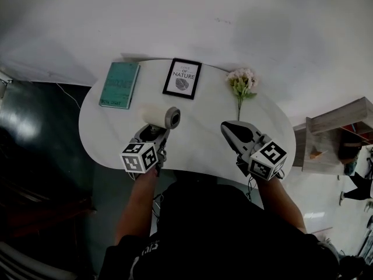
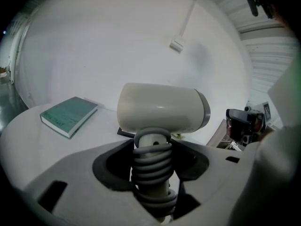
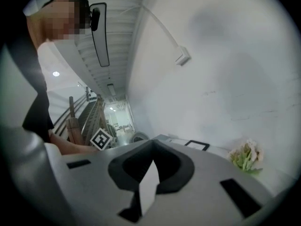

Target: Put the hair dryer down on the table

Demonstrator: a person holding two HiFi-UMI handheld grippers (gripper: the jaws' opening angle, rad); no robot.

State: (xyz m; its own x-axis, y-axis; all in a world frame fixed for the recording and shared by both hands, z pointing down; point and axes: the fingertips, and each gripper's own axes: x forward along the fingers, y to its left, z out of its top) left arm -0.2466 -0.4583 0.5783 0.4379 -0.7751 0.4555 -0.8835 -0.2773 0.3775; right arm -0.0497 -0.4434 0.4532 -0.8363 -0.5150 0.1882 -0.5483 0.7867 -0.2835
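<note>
The cream hair dryer (image 1: 160, 116) with a grey nozzle end stands upright over the front left of the white oval table (image 1: 201, 124). Its grey cord is coiled around the handle. My left gripper (image 1: 152, 134) is shut on that handle, just under the body. In the left gripper view the hair dryer (image 2: 160, 108) fills the middle, with the coiled handle clamped in the left gripper (image 2: 151, 166). My right gripper (image 1: 228, 130) hovers over the table's front right, shut with nothing in it. In its own view the right gripper (image 3: 148, 173) has its jaws closed together.
A green book (image 1: 119, 84) lies at the table's back left, a framed picture (image 1: 182, 79) at the back middle, and a sprig of pale flowers (image 1: 242, 83) at the back right. A wooden shelf (image 1: 335, 133) stands to the right. White wall behind.
</note>
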